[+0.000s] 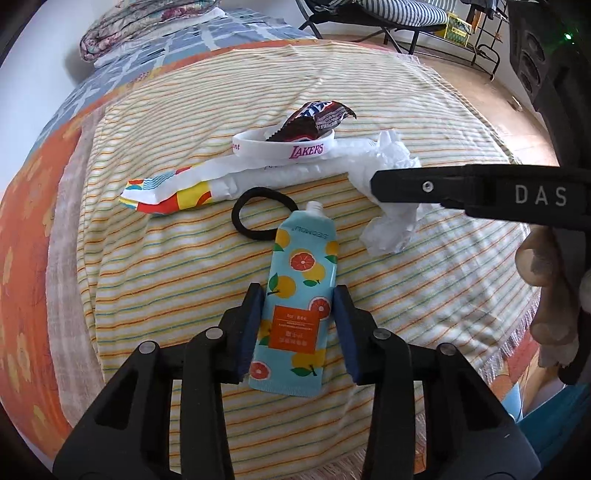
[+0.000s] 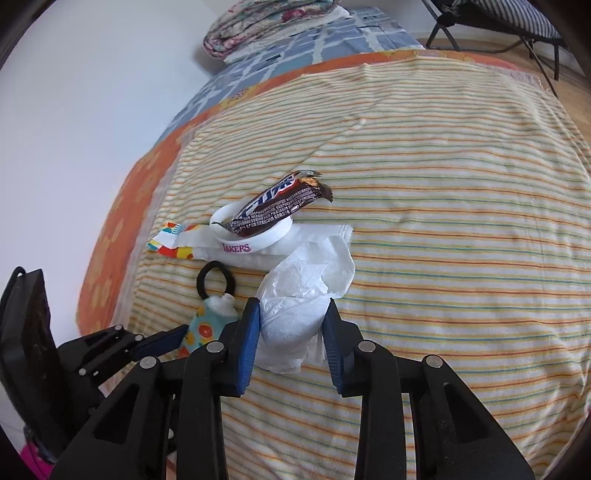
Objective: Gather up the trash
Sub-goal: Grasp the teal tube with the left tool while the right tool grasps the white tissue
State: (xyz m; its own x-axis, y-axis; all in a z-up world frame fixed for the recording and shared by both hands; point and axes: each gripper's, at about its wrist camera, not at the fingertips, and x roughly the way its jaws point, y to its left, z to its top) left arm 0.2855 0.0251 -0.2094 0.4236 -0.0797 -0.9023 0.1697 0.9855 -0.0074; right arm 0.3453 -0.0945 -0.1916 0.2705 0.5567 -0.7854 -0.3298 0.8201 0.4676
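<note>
Two grippers clench trash on a striped blanket (image 2: 443, 240): left gripper (image 1: 298, 314) grasps the tube (image 1: 295, 295), right gripper (image 2: 291, 325) the tissue (image 2: 295, 314); chair (image 1: 388, 14) upper right.

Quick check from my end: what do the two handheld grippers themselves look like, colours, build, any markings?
Both match: black plastic linkage arms with round silver pivot pins, ending in two flat blue-padded fingers. The left gripper and right gripper share this build. Seen side-on from the left wrist, the right one's black body carries white "DAS" lettering.
</note>
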